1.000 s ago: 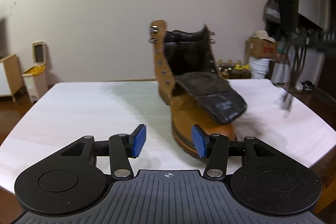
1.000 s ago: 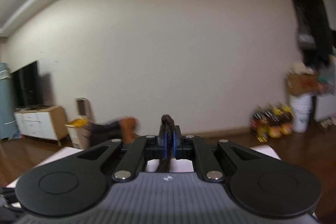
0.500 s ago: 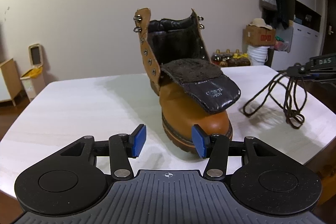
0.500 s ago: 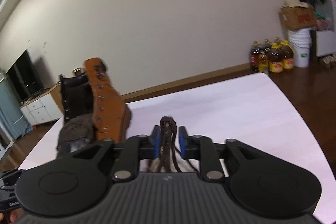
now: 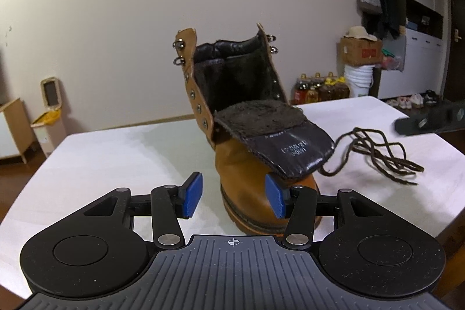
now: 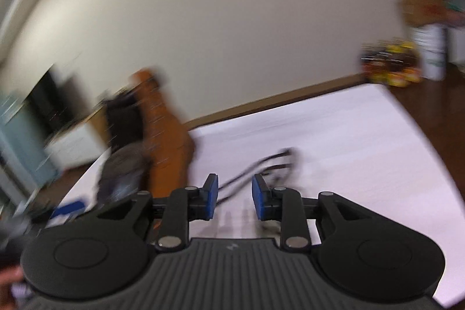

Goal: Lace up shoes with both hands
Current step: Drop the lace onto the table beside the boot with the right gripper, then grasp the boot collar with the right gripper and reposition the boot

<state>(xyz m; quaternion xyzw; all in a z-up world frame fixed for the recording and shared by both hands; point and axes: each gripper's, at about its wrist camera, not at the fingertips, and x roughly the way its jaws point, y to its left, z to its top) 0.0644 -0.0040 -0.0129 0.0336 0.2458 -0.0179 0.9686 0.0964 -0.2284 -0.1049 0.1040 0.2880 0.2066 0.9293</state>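
A tan leather boot (image 5: 247, 173) stands unlaced on the white table (image 5: 116, 159), its dark tongue (image 5: 279, 135) folded forward over the toe. My left gripper (image 5: 234, 195) is open just in front of the toe, nothing between its blue pads. A dark brown lace (image 5: 377, 153) lies loose on the table right of the boot. In the blurred right wrist view, my right gripper (image 6: 234, 198) is open and empty. There the lace (image 6: 261, 164) lies on the table beyond its pads, and the boot (image 6: 165, 141) is to the left.
The table's right edge (image 6: 421, 135) drops to a dark wood floor. Behind the table stand a bin (image 5: 49, 118) at the left, and several bottles (image 5: 319, 87) and a white bucket (image 5: 359, 74) at the right.
The right gripper opened and let go of the lace bundle, which now lies on the table right of the boot. Its view tipped down toward the table. The left gripper stayed open.
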